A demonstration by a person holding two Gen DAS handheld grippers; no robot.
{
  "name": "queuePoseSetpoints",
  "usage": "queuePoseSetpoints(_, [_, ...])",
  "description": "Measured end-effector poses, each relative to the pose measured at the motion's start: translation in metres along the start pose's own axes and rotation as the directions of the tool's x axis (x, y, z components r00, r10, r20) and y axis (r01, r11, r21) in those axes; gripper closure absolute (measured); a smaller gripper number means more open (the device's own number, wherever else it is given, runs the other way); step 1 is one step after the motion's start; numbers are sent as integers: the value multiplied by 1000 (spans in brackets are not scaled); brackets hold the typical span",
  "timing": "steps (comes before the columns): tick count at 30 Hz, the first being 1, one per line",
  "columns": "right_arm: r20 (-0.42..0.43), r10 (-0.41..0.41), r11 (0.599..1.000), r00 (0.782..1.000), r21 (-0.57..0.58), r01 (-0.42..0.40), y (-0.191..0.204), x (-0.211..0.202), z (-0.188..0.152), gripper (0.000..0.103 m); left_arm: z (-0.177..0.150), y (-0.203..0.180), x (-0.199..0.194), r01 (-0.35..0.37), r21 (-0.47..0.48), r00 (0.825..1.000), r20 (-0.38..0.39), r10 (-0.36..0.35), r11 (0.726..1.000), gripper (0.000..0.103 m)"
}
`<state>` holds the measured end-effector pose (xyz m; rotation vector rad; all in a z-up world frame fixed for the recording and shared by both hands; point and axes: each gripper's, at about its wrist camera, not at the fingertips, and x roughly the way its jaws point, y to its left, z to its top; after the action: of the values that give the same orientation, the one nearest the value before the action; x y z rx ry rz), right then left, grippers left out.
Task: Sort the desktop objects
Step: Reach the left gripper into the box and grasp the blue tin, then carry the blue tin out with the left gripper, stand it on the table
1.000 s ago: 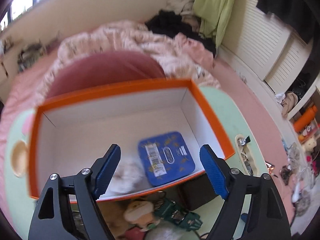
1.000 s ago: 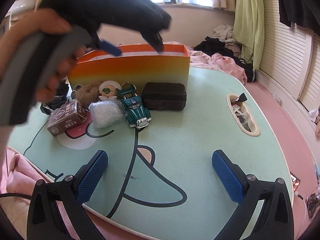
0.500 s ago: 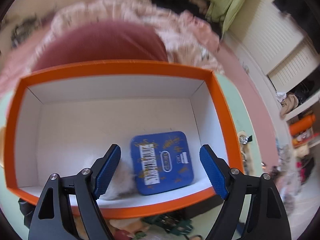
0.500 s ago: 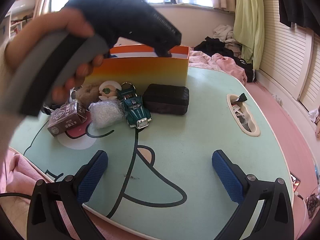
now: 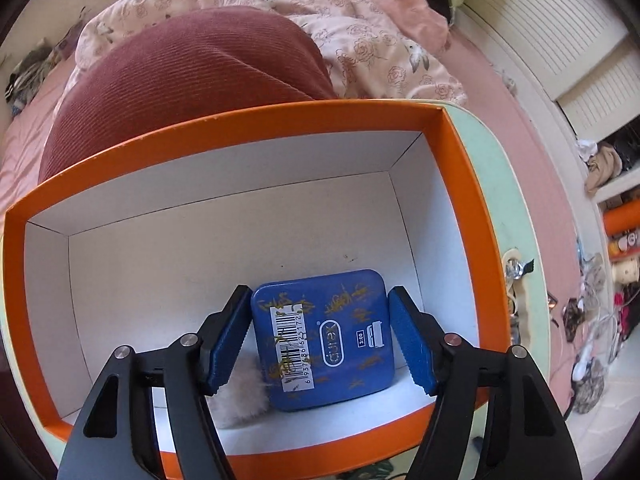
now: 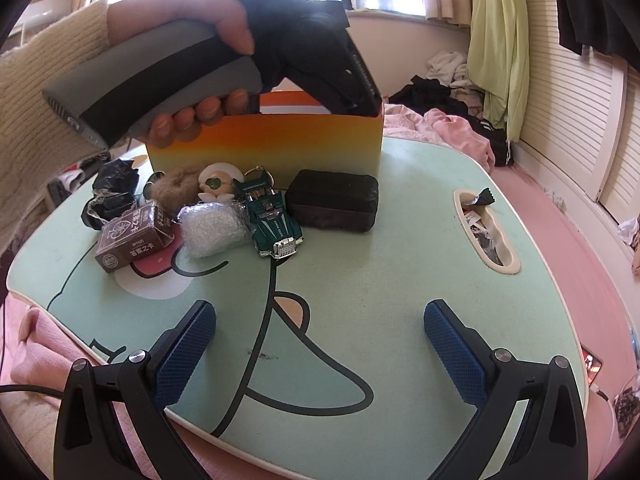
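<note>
Blue ribbed pads of my left hand-held gripper [image 5: 320, 340] sit on either side of the blue tin [image 5: 324, 340], narrowed around it; whether they press its edges I cannot tell. The tin lies flat on the white floor of the orange box [image 5: 256, 128], near the front wall, with a pale fluffy thing [image 5: 240, 396] just beside it on the left. On the tin I read a barcode sticker, an oval "durex" logo and a small "3:00" mark.

My right hand-held gripper [image 6: 320, 348] hangs open over the mint-green surface [image 6: 400, 280], holding nothing. Farther off, in front of the box, stand a brown card box [image 6: 134, 238] with Chinese print, a clear plastic wad [image 6: 212, 230], a green toy car [image 6: 272, 220] and a black case [image 6: 334, 200].
</note>
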<state>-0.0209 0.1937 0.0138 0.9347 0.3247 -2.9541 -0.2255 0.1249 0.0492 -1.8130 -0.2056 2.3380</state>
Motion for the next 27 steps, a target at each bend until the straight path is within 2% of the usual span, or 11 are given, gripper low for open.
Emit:
queuePoseSetpoints(5, [0,-2,1000,1000,3,2,0,0,0,0,-4,25,-10,70,-49,997,46,-67,996,34])
queuePoseSetpoints(8, [0,-5,1000,1000,4,5,1,0,0,0,-11,40,-48,137,-65,980,151,-126,988,35])
queuePoseSetpoints(10, [0,-6,1000,1000,6,6,1,0,-1,0,-28,48,-82,170,-40,956,249,-155,985,36])
queuePoseSetpoints(12, [1,-6,1000,1000,6,6,1,0,-1,0,-60,57,-115,198,6,920,343,-188,980,36])
queuePoseSetpoints(16, [2,-10,1000,1000,7,10,1,1,2,0,-110,80,-134,277,12,870,422,-256,961,37])
queuePoseSetpoints(18, [2,-11,1000,1000,7,11,1,2,3,0,-142,95,-138,339,7,840,448,-306,941,37])
queuePoseSetpoints(19, [2,-12,1000,1000,8,12,1,2,3,0,-158,101,-136,358,4,832,453,-321,934,37])
queuePoseSetpoints(24, [0,-20,1000,1000,14,20,1,3,3,0,-190,97,-95,395,1,832,424,-358,919,37])
queuePoseSetpoints(25, [1,-21,1000,1000,14,21,1,3,5,0,-194,95,-92,401,25,817,443,-370,916,37])
queuePoseSetpoints(26, [1,-21,1000,1000,15,21,0,4,7,0,-197,94,-90,401,28,812,453,-369,916,37])
queuePoseSetpoints(27, [2,-20,1000,1000,16,20,0,4,6,0,-197,93,-88,389,14,819,453,-352,921,37])
